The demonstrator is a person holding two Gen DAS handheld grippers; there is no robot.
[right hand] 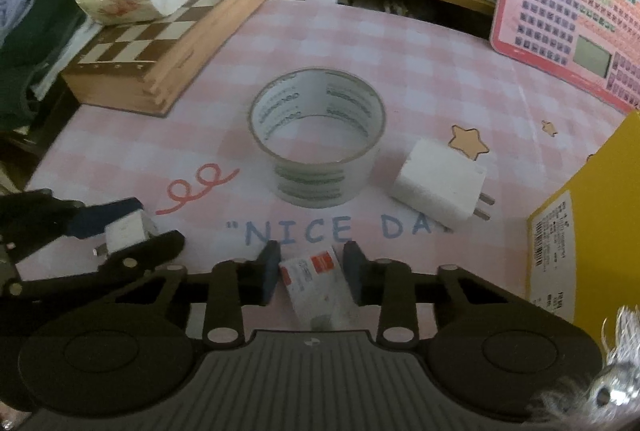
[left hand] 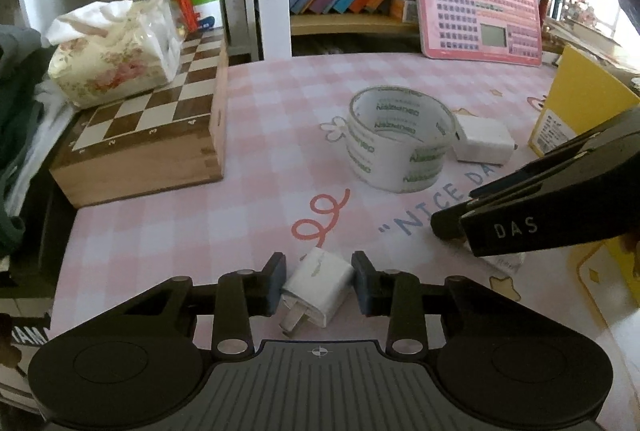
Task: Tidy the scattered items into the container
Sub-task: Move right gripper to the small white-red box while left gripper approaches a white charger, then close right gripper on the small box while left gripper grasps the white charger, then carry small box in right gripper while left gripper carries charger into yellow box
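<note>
Pink mat (left hand: 256, 135); charger (left hand: 318, 285) between fingers (left hand: 276, 283).

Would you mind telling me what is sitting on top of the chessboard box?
A floral tissue pack with a white tissue sticking out rests on the chessboard box, covering its far corner. The squares beneath the pack are hidden.

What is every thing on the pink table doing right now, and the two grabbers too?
Left gripper: shut on the small white plug charger, which lies on the mat.
Right gripper: shut on the small white box with a red label.
Clear tape roll: standing on its flat side, untouched.
Bigger white plug charger: lying free beside the roll, prongs out.
Yellow box: beside the mat; whether it is open cannot be told.
Wooden chessboard box: closed, tissue pack on top.
</note>
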